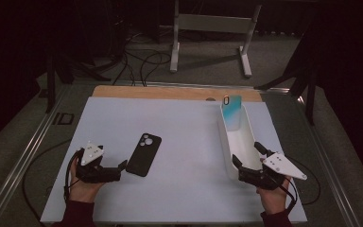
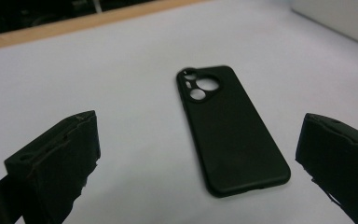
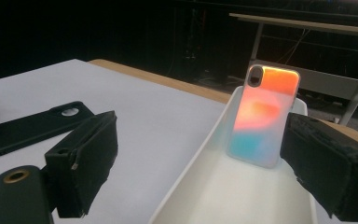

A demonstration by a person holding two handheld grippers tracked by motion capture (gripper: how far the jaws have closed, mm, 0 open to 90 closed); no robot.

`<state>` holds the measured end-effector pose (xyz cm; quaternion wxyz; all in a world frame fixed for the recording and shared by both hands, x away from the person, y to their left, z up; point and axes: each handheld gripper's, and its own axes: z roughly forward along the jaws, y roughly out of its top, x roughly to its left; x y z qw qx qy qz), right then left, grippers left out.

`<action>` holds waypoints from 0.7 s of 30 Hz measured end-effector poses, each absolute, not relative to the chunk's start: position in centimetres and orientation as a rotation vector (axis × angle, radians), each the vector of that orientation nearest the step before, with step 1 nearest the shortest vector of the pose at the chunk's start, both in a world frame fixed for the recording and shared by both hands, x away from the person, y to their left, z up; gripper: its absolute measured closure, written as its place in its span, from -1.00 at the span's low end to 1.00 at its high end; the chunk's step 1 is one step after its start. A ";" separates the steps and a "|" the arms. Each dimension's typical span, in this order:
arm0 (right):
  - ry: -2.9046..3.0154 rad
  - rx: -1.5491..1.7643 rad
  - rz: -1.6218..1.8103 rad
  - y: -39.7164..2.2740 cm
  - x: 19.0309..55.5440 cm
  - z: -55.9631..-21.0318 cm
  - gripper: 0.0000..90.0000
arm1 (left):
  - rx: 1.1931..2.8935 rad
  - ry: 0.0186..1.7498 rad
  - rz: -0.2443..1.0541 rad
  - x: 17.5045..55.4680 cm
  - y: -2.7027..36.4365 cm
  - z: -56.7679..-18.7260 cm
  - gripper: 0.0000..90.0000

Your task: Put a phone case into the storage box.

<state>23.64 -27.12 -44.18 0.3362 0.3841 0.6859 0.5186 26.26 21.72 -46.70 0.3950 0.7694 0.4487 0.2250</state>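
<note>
Our left gripper (image 1: 121, 166) has its fingers (image 2: 56, 158) spread wide and released, gripping nothing; the matte black phone case (image 1: 144, 154) lies flat on the white table sheet (image 1: 179, 137) just beyond the fingertips, camera cutouts at its far end. Our right gripper (image 1: 248, 158) also stands with jaws parted, one on each side of the near end of the long white plastic tray (image 1: 230, 156), not pressing it. An iridescent orange-and-teal phone case (image 3: 263, 116) leans upright against the tray's far end.
</note>
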 end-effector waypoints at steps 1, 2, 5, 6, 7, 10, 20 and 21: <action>1.789 1.003 1.352 -27.1 23.6 -44.2 -0.76 | 1.967 1.141 0.561 26.4 21.6 -46.7 -0.99; 1.789 1.004 1.353 -27.1 23.6 -44.2 -0.76 | 1.984 1.143 0.557 26.7 21.3 -46.7 -1.00; 1.788 1.007 1.355 -27.1 23.6 -44.1 -0.76 | 2.014 1.157 0.532 27.3 20.7 -46.7 -1.00; 1.789 1.006 1.356 -27.1 23.6 -44.1 -0.76 | 2.027 1.159 0.528 27.6 20.5 -46.8 -1.00; 1.789 1.007 1.355 -27.1 23.6 -44.1 -0.76 | 2.038 1.165 0.517 27.8 20.3 -46.8 -1.00; 1.789 1.008 1.358 -27.2 23.7 -44.0 -0.76 | 2.075 1.173 0.500 28.5 19.7 -46.9 -1.00; 1.787 1.006 1.358 -27.2 23.7 -44.0 -0.76 | 2.161 1.170 0.453 30.2 17.8 -47.5 -1.00; 1.787 1.007 1.359 -27.2 23.7 -44.0 -0.76 | 2.168 1.170 0.446 30.3 17.6 -47.6 -1.00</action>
